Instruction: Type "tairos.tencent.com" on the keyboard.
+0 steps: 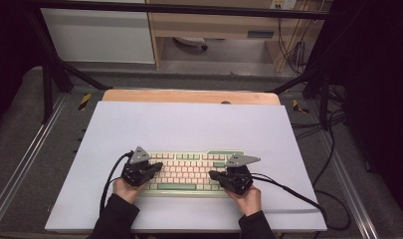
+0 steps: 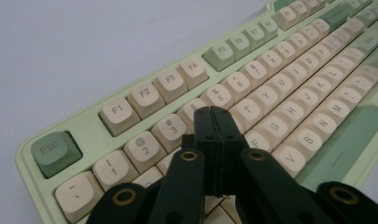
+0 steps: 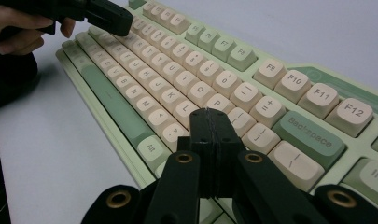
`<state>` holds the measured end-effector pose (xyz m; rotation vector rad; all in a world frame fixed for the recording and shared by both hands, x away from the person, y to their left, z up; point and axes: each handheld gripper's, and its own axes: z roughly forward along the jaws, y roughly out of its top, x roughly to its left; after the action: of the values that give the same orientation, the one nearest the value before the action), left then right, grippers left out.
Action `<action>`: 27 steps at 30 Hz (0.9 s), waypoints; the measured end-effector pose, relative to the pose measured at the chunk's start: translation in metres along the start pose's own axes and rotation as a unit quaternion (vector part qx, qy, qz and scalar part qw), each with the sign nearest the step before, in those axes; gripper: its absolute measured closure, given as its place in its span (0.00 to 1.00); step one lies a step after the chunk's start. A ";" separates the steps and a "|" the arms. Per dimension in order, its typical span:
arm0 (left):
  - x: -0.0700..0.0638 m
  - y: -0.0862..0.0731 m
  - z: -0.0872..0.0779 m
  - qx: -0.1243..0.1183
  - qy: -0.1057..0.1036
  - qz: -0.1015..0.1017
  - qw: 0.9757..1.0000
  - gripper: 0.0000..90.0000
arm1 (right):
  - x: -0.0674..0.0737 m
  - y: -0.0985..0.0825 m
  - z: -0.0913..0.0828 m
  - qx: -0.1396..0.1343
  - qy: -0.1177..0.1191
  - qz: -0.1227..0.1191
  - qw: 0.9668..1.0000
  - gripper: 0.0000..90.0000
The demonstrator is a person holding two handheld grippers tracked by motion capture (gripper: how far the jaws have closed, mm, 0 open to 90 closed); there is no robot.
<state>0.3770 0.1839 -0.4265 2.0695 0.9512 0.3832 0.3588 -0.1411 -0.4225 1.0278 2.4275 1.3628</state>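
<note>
A white board (image 1: 189,124) covers most of the table, with a strip of bare wood (image 1: 189,96) showing along its far edge; black frame bars (image 1: 54,74) stand at the far left and far right corners, and loose black cables (image 1: 333,149) run over the grey floor to the right. Nothing lies on the board between the person and the keyboard (image 1: 189,172), and nothing blocks access to the keys. The keyboard sits on the near half of the board, roughly centred, its long side running left to right. Its case is pale green; most keycaps are cream with dark legends, while the Esc key (image 2: 55,151), the space bar (image 3: 107,95) and the Backspace key (image 3: 309,137) are a darker green. The function row sits along the far edge, in groups. The left gripper (image 1: 156,167), held in the person's left hand (image 1: 123,189), hangs over the left end of the keyboard; the left gripper view shows its jaws pressed together with nothing between them, tips just above the number row near the 4 key (image 2: 192,109). The right gripper (image 1: 212,175), in the right hand (image 1: 248,196), hangs over the right end, jaws likewise closed and empty, tips above the keys near the P key (image 3: 219,101). Whether either tip touches a key cannot be told.
</note>
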 end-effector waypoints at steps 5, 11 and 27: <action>-0.001 0.000 0.002 0.001 0.001 0.003 1.000 1.00 | 0.000 0.000 0.000 0.001 0.000 -0.001 1.000 1.00; -0.001 -0.001 0.003 0.003 0.000 0.006 1.000 1.00 | 0.000 0.000 0.000 0.001 0.000 0.000 1.000 1.00; -0.003 -0.001 -0.006 -0.007 -0.005 0.014 1.000 1.00 | 0.001 0.001 -0.001 -0.002 0.004 -0.001 1.000 1.00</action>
<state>0.3713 0.1851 -0.4235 2.0723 0.9121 0.3918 0.3582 -0.1412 -0.4215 1.0218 2.4289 1.3744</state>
